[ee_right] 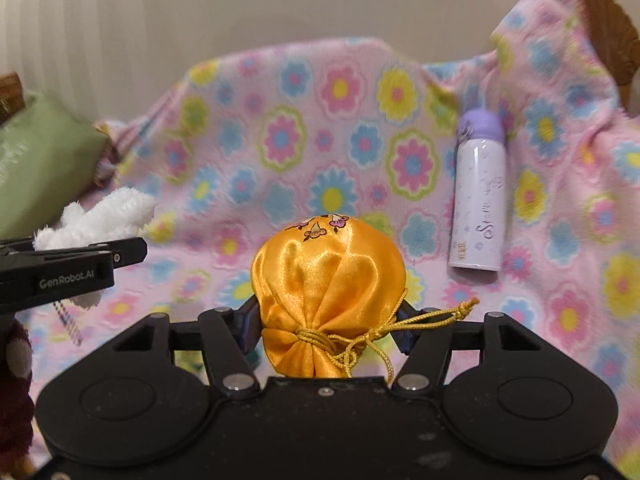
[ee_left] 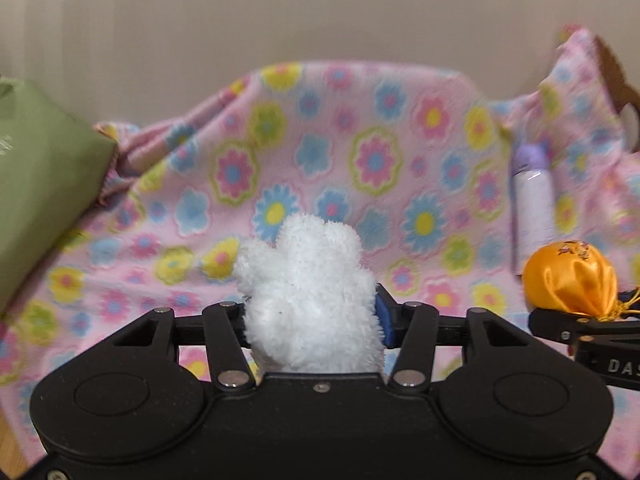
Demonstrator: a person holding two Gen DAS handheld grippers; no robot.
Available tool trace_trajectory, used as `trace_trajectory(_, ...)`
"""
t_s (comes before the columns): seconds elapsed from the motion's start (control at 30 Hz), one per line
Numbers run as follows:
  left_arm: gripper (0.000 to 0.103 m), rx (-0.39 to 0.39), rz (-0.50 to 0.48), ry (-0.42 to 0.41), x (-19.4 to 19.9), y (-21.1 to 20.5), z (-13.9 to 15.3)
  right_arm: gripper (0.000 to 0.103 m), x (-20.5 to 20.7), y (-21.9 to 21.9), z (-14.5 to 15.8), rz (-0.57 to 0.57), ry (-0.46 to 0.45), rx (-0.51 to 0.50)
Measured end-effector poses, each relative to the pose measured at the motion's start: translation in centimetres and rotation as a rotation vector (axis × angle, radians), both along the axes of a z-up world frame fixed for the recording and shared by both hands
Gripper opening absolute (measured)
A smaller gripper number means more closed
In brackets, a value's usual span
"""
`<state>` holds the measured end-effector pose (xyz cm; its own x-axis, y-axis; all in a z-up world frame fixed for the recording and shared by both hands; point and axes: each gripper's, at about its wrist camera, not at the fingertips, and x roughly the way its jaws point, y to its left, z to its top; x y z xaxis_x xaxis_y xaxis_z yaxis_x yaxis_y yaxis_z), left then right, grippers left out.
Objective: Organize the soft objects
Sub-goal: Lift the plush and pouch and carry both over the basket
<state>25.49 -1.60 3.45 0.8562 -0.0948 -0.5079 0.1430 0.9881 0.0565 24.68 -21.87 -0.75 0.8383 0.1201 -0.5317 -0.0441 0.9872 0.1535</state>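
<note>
My left gripper (ee_left: 312,320) is shut on a white fluffy plush toy (ee_left: 308,288) and holds it above the flowered blanket (ee_left: 320,140). The toy also shows at the left of the right wrist view (ee_right: 100,220). My right gripper (ee_right: 328,320) is shut on an orange satin drawstring pouch (ee_right: 328,280) and holds it up. The pouch also shows at the right edge of the left wrist view (ee_left: 572,276). The two grippers are side by side, left one to the left.
A white bottle with a purple cap (ee_right: 478,192) lies on the blanket at the right. A green cushion (ee_left: 36,184) sits at the left. A wooden chair frame (ee_right: 608,28) shows behind the blanket. A dark spotted item (ee_right: 16,392) is at the lower left.
</note>
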Motion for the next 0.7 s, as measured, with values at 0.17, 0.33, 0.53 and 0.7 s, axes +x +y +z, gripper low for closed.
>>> trace_trajectory(0.17, 0.051, -0.012, -0.007, 0.019, -5.3, -0.6, 1.9, 0.062, -6.4, 0.1, 2.5, 0.019, -0.031, 0.043)
trace_trajectory(0.33, 0.051, 0.035, -0.022, 0.037, -9.9, -2.1, 1.6, 0.062, -12.6, 0.9, 3.2, 0.043, -0.040, 0.060)
trace_trajectory(0.53, 0.051, 0.021, -0.027, 0.088, -15.3, -2.3, 0.9, 0.062, -18.5, 1.2, 2.2, 0.025, -0.015, 0.096)
trace_trajectory(0.7, 0.051, -0.005, -0.012, 0.126, -19.0, -1.8, 0.4, 0.063, -22.3, 0.7, 1.0, -0.006, 0.042, 0.155)
